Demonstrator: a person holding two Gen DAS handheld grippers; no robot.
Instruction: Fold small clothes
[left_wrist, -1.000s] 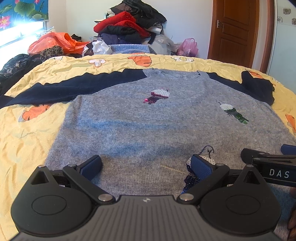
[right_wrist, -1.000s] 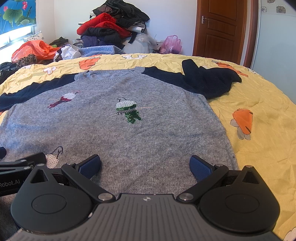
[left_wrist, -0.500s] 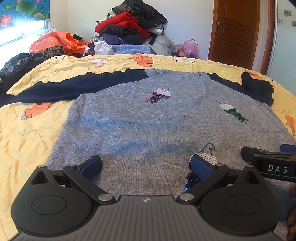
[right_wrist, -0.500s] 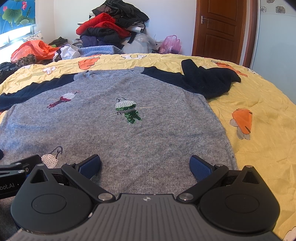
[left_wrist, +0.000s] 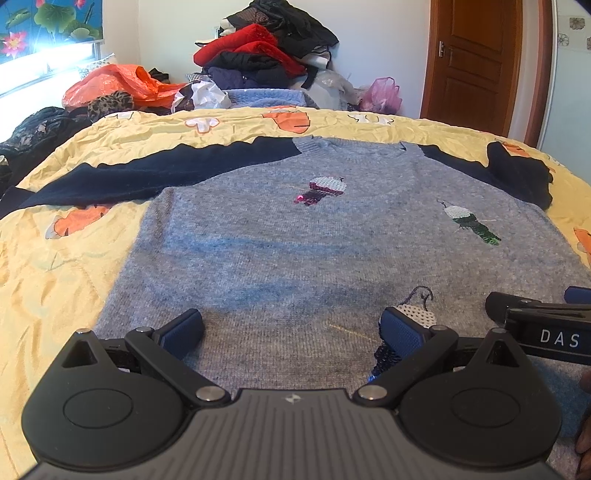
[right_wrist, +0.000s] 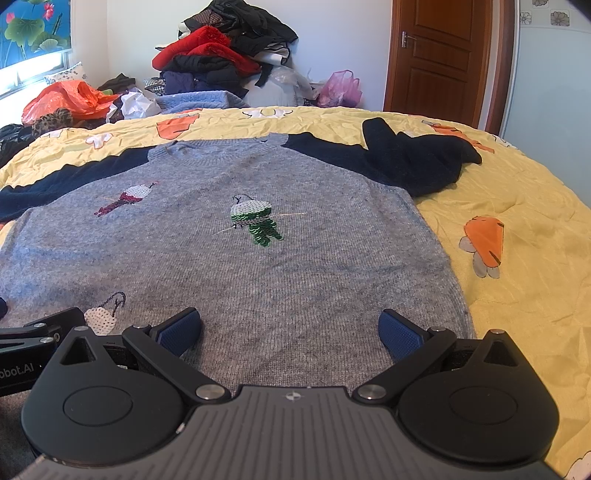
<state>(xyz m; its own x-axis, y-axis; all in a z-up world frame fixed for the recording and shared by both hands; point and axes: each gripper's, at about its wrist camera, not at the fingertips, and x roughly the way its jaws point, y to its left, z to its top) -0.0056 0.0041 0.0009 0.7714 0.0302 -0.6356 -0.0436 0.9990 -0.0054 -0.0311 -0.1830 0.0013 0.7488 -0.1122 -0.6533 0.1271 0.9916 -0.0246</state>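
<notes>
A grey knit sweater (left_wrist: 295, 240) with navy sleeves and sequin bird patches lies flat, front up, on the yellow bedspread (left_wrist: 55, 266); it also shows in the right wrist view (right_wrist: 295, 266). Its left sleeve (left_wrist: 140, 177) lies stretched out; its right sleeve (right_wrist: 417, 158) is bunched. My left gripper (left_wrist: 291, 326) is open and empty over the hem's left half. My right gripper (right_wrist: 290, 326) is open and empty over the hem's right half. Each gripper shows at the edge of the other's view.
A pile of clothes (left_wrist: 266, 51) stands behind the bed by the wall, with an orange bag (left_wrist: 122, 85) and a pink bag (left_wrist: 380, 96). A wooden door (left_wrist: 476, 62) is at the back right. The bed's edge curves off to the right (right_wrist: 554, 206).
Both grippers have drawn back slightly toward the hem and stay open. The sweater has not moved.
</notes>
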